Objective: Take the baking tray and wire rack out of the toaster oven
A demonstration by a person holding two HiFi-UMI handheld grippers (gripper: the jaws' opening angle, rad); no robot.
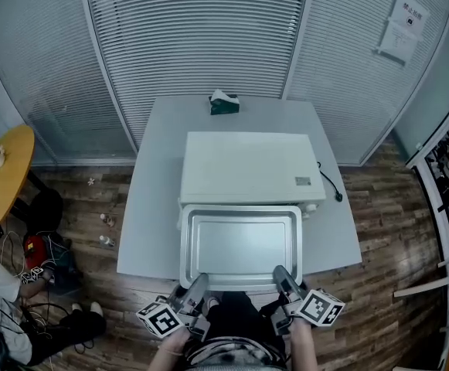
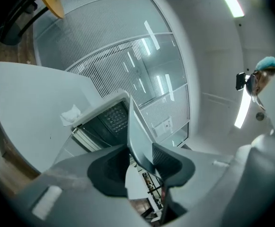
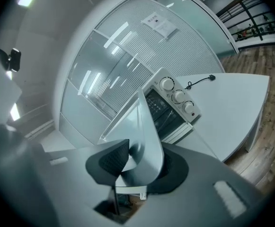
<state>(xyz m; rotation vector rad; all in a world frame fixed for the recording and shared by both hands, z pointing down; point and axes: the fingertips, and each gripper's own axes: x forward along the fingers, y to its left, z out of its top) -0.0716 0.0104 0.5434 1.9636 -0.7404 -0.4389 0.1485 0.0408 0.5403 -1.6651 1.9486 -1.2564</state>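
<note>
Left hand-held gripper and right hand-held gripper each clamp the near rim of the baking tray, held level just in front of the toaster oven. Tray removal underway; next likely: set it beside the oven, then fetch the wire rack.

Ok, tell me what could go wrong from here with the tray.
1. The left gripper and right gripper clamp only the baking tray's near rim; its unsupported far end may sag or twist out of the grip.
2. Its far rim sits close to the toaster oven's front and could catch there.
3. Its near part hangs past the table edge, so a slip would likely drop it to the floor.
</note>
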